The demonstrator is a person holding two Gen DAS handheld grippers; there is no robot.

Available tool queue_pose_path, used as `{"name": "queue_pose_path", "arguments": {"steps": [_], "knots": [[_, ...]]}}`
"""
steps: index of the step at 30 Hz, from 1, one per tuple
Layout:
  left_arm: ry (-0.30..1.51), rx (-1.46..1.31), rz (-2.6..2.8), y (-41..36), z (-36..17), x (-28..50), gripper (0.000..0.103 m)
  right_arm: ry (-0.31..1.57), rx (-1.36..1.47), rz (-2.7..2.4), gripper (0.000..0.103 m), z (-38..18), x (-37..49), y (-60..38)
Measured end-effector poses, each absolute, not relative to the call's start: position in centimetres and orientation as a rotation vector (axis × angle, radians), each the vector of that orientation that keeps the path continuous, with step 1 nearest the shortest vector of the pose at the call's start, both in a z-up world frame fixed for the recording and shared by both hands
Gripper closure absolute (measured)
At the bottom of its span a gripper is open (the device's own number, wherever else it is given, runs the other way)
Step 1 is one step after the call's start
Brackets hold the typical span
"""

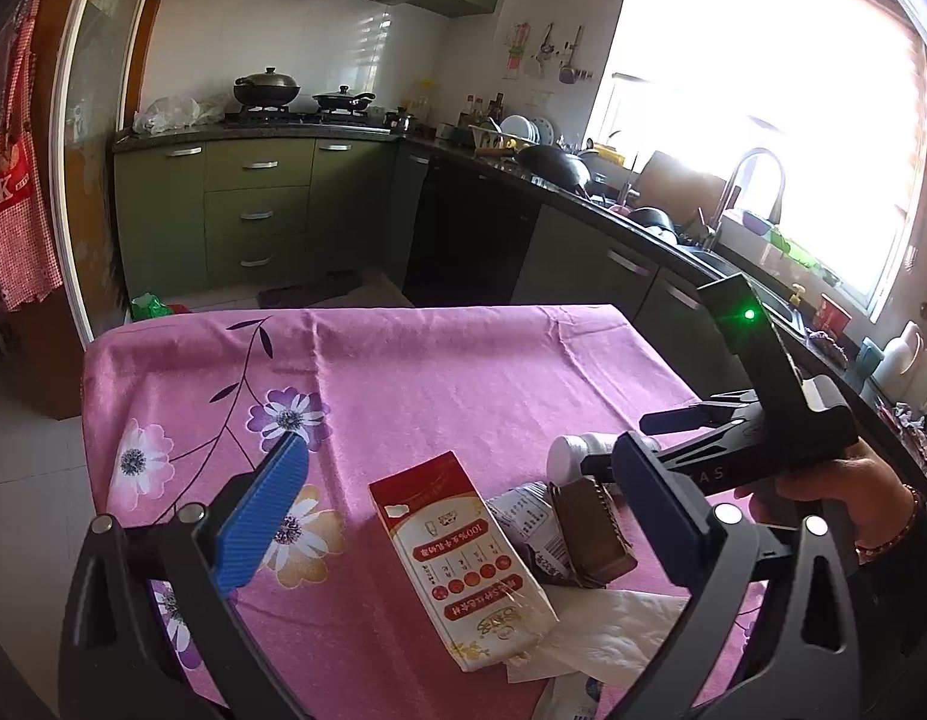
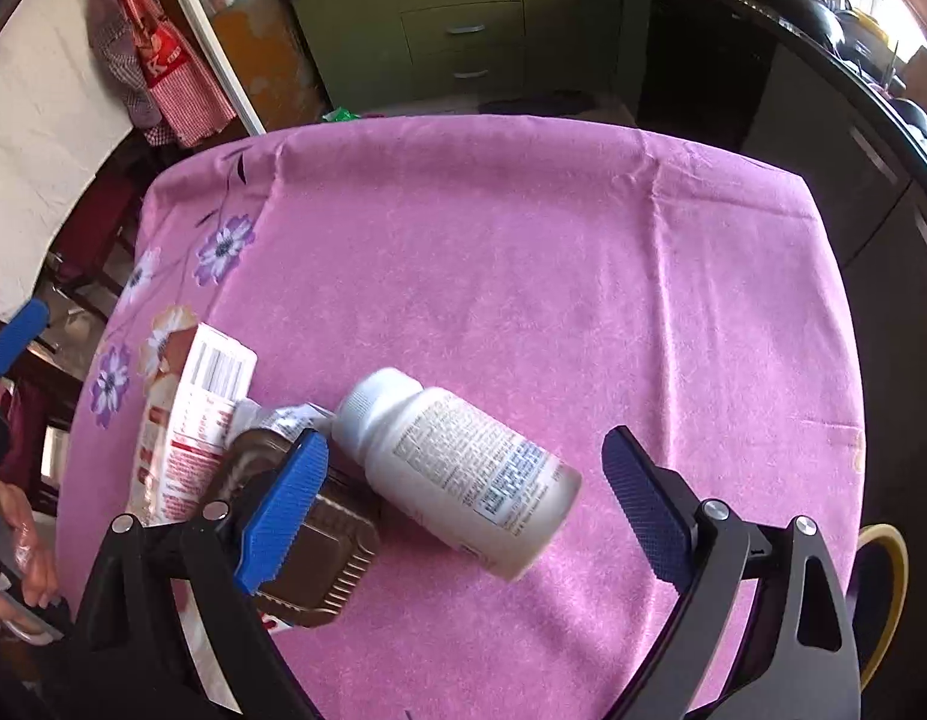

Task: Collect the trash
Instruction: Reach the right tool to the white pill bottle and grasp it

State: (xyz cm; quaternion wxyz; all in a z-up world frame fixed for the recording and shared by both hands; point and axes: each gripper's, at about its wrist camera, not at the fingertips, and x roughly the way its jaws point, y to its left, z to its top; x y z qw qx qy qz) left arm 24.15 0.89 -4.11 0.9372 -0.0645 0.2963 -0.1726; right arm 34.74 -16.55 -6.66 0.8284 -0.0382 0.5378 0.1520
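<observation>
A pile of trash lies on the pink flowered tablecloth [image 1: 439, 372]. A red and white carton [image 1: 463, 564] lies flat beside a brown plastic tray [image 1: 592, 531], a crumpled wrapper [image 1: 526, 507] and white tissue [image 1: 619, 630]. A white pill bottle [image 2: 457, 471] lies on its side, also in the left wrist view [image 1: 574, 450]. My left gripper [image 1: 457, 516] is open over the carton. My right gripper [image 2: 463, 507] is open with the bottle between its fingers, not clamped. The brown tray [image 2: 319, 546] sits under its left finger; the carton [image 2: 187, 420] lies further left.
Green kitchen cabinets [image 1: 259, 204] and a dark counter with pans, dishes and a sink [image 1: 691, 240] run behind and right of the table. A red checked apron [image 1: 16, 192] hangs at the left. A yellow-rimmed round object [image 2: 883, 594] sits by the table's right edge.
</observation>
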Motion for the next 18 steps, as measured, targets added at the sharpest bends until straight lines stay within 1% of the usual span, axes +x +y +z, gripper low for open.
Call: {"name": "queue_pose_path", "arguments": {"steps": [4,8,11,13,18], "knots": [[0.596,-0.120,-0.358,0.7,-4.0,23.9,0.006,1.198,-0.028,0.349,0.018,-7.7,35.2,-17.0],[0.605,-0.124,-0.358,0.6,-4.1,24.0,0.006,1.217,-0.018,0.379,0.020,-8.1,35.4,-17.0],[0.611,-0.128,-0.359,0.6,-4.1,24.1,0.006,1.236,-0.071,0.413,0.020,-7.9,35.2,-16.7],[0.612,-0.129,-0.361,0.6,-4.1,24.1,0.006,1.245,-0.107,0.427,0.024,-7.9,35.0,-16.4],[0.616,-0.117,-0.363,0.2,-4.2,24.2,0.006,1.255,-0.191,0.483,0.028,-8.2,34.9,-15.8]]}}
